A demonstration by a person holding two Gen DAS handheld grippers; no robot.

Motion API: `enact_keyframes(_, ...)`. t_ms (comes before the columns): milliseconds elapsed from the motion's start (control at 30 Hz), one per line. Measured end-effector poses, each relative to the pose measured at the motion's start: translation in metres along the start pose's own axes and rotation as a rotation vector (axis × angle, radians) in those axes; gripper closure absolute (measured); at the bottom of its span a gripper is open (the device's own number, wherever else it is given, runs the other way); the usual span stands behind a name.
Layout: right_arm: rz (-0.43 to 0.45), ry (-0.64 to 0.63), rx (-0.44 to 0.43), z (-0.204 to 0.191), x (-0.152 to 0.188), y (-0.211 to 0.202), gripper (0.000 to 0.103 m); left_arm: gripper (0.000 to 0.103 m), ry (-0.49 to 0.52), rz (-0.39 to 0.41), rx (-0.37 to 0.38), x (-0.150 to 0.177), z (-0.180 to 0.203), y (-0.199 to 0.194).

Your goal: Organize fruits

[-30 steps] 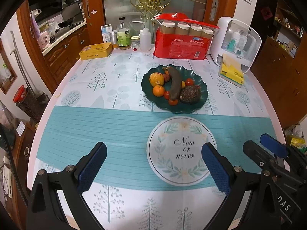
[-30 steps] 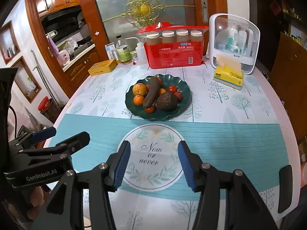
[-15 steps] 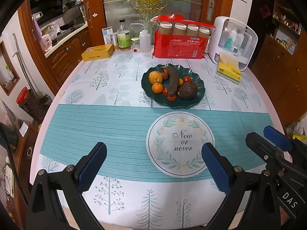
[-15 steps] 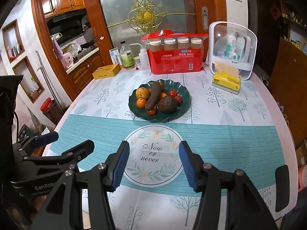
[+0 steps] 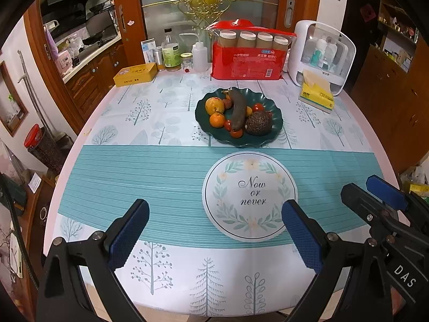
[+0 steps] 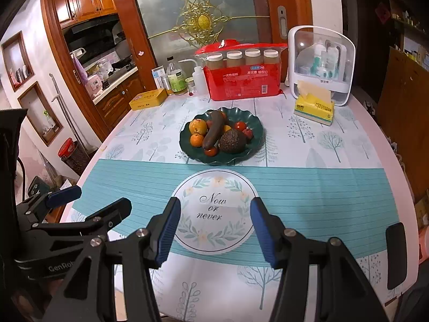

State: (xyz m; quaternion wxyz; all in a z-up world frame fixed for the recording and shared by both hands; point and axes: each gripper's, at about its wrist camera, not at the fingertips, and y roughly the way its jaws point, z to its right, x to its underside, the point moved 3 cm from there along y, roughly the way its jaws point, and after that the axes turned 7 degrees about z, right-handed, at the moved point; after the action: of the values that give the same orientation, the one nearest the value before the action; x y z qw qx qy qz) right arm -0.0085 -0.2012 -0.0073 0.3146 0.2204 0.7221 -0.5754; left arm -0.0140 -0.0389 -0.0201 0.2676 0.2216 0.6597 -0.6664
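- Kitchen cabinets and a glass door stand behind a round table [image 5: 112, 123] covered with a tree-print cloth that has a teal band across it.
- Left gripper [image 5: 214, 234] hangs over the near edge of the table, its jaws wide apart with nothing between them.
- Right gripper [image 6: 213, 230] hangs beside it, jaws partly open and holding nothing; a round printed mat [image 6: 214, 212] lies just ahead of its tips.
- Beyond the mat, farther from both grippers, sits a dark green plate [image 6: 254, 131] with a wavy rim, holding the fruit.
- A long dark banana [image 6: 213, 131] lies across the plate, its long axis running away from the grippers, stem end at the far side.
- An avocado [image 6: 232, 141] lies right of the banana, touching it; two oranges [image 6: 198, 126] lie left; small tomatoes [image 6: 240, 126] are scattered around.
- Behind the plate stand a red pack of cups [image 5: 248, 59] and a yellow tissue pack [image 5: 317, 95].
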Motion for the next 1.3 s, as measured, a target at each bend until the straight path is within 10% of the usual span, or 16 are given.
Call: enact_keyframes(1300, -0.022, 0.040, 0.009, 0.014, 0.017, -0.010, 0.048, 0.004, 0.021, -0.016, 0.004, 0.015, 0.014, -0.004)
